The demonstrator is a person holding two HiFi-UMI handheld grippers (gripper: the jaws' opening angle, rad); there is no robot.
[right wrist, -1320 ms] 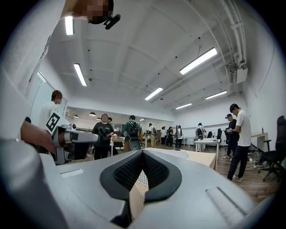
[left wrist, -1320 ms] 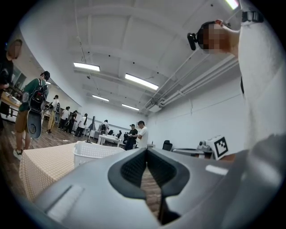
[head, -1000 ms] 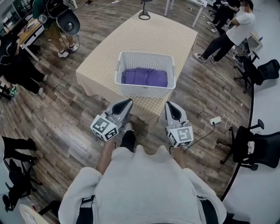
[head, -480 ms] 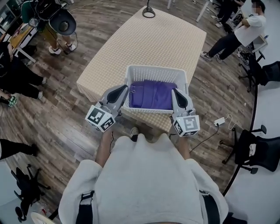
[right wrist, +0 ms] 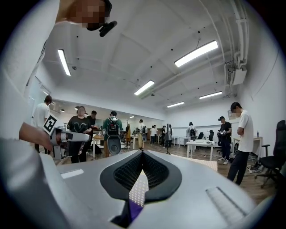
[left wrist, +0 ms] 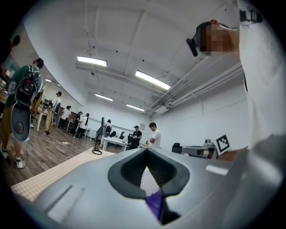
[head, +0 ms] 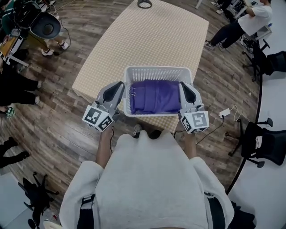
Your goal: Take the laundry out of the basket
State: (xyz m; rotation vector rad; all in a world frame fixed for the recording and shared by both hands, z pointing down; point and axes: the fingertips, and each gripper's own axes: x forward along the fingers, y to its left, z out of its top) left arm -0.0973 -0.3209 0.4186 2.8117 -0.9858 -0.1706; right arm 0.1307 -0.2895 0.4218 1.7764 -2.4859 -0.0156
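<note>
Room: wood-plank floor of an open office under ceiling strip lights, with desks and several people standing far off.
Table: one, under a beige checked cloth; I stand at its near end.
Basket: one white perforated laundry basket, set right at the table's near edge.
Laundry: one purple heap lying flat on the basket's bottom, below the rim; I cannot count the pieces in it.
Left gripper: my left gripper sits just outside the basket's left wall, its jaws closed together with nothing between them.
Right gripper: my right gripper sits at the basket's right wall, jaws likewise pressed together and empty; I cannot tell whether either tip touches the plastic.
Marker cubes: two, one at the rear of each gripper, left and right.
Open room on the table: all the cloth beyond the basket is bare up to one round black stand base at the far end.
Open room on the floor: wide on the basket's left; to its right lie one white power strip with its cable and two black office chairs.
Bystanders near the table: one person in a white shirt past its far right corner, well apart from the basket.
</note>
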